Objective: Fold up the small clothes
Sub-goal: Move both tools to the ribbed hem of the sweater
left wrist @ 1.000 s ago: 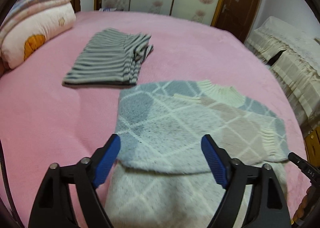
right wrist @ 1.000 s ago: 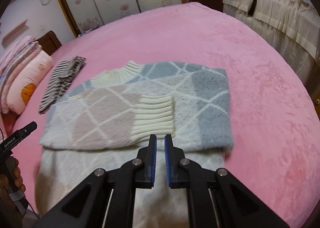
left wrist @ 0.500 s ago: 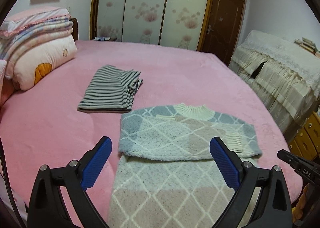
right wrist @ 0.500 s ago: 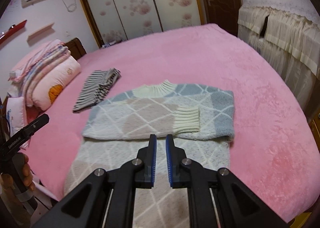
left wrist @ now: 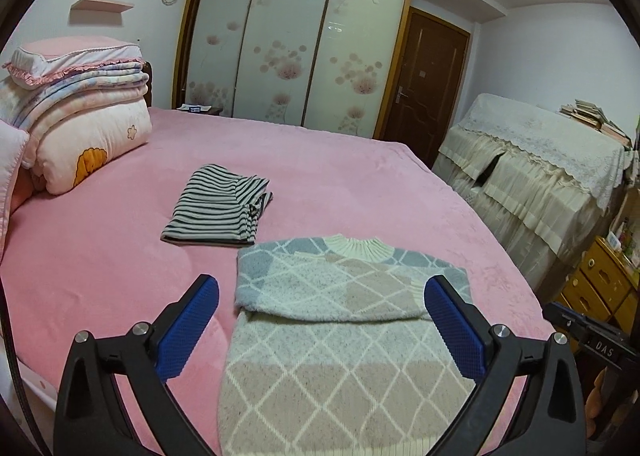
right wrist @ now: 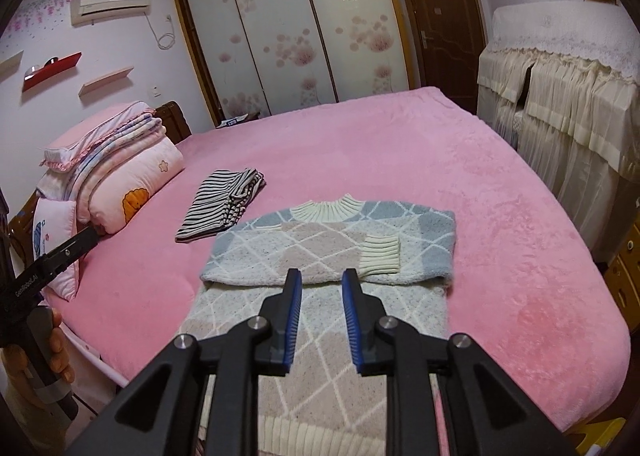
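A small diamond-pattern sweater [left wrist: 332,320] [right wrist: 320,256] in pale blue, beige and cream lies flat on the pink bed, both sleeves folded across its chest, hem toward me. My left gripper [left wrist: 320,300] hangs above its lower half, jaws wide and still opening, nothing between them. My right gripper [right wrist: 322,284] hovers above the sweater's middle; its jaws are opening, a narrow gap shows and no cloth is in it. A folded black-and-white striped garment [left wrist: 220,212] [right wrist: 222,202] rests further back on the left.
The pink bed [left wrist: 120,256] [right wrist: 500,256] spreads to both sides. Stacked quilts and pillows [left wrist: 76,124] [right wrist: 116,172] fill the far left. A lace-covered cabinet [left wrist: 540,176] stands at the right, a yellow drawer unit [left wrist: 596,288] nearer. Wardrobe doors [right wrist: 288,28] line the back wall.
Both grippers rose and pulled back from the sweater, so more of the room shows. The left jaws spread wider; the right jaws parted from nearly shut. The sweater stays folded.
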`<state>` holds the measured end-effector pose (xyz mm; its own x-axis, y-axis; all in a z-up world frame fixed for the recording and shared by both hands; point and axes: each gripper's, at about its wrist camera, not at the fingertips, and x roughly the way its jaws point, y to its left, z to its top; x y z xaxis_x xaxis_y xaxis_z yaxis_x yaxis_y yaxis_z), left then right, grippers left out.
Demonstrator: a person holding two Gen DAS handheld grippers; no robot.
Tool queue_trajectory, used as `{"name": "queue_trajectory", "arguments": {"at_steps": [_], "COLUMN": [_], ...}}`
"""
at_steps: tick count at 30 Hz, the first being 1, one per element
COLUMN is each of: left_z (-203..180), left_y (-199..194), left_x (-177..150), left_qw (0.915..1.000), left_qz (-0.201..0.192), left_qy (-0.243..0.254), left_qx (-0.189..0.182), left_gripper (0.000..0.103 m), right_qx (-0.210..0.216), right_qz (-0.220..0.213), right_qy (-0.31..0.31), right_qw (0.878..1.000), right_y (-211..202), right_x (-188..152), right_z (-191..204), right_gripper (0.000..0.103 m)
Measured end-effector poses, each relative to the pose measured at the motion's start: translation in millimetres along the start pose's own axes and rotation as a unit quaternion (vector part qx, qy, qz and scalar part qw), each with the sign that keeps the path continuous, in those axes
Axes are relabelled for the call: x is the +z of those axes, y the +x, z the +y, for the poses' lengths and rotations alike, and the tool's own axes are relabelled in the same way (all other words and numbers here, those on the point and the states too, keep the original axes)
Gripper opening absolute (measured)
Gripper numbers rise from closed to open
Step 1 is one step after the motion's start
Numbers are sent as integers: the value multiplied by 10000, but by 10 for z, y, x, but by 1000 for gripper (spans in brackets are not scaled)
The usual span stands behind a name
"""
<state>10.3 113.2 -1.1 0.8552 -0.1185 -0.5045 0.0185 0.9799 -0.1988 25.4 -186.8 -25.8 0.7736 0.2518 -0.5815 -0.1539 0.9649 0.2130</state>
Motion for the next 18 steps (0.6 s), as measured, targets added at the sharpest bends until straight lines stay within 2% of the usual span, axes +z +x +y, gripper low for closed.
{"name": "queue_trajectory", "arguments": {"at_steps": [7, 9, 13, 18], "left_z": [138, 158, 224, 448], "left_y": [-142, -178, -214, -230], "left_x": [-249, -331, -517, -736], "left_qw": [9996, 9996, 9990, 9990], "left_qz": [257, 259, 271, 344], "left_qy": [-59, 38, 196, -3], "left_qx": [25, 128, 300, 291], "left_gripper": [102, 102, 102, 102], "right_qx": [-116, -155, -210, -314], "right_qz": [74, 100, 367, 664], "right_qy": [-191, -231, -268, -375], "right_qw": [9997, 9996, 9987, 9966], "right_y": [-178, -197, -136, -61], "right_x": [-288, -379, -582, -796], "right_z": [57, 61, 42, 29], "right_gripper": [21, 21, 21, 21]}}
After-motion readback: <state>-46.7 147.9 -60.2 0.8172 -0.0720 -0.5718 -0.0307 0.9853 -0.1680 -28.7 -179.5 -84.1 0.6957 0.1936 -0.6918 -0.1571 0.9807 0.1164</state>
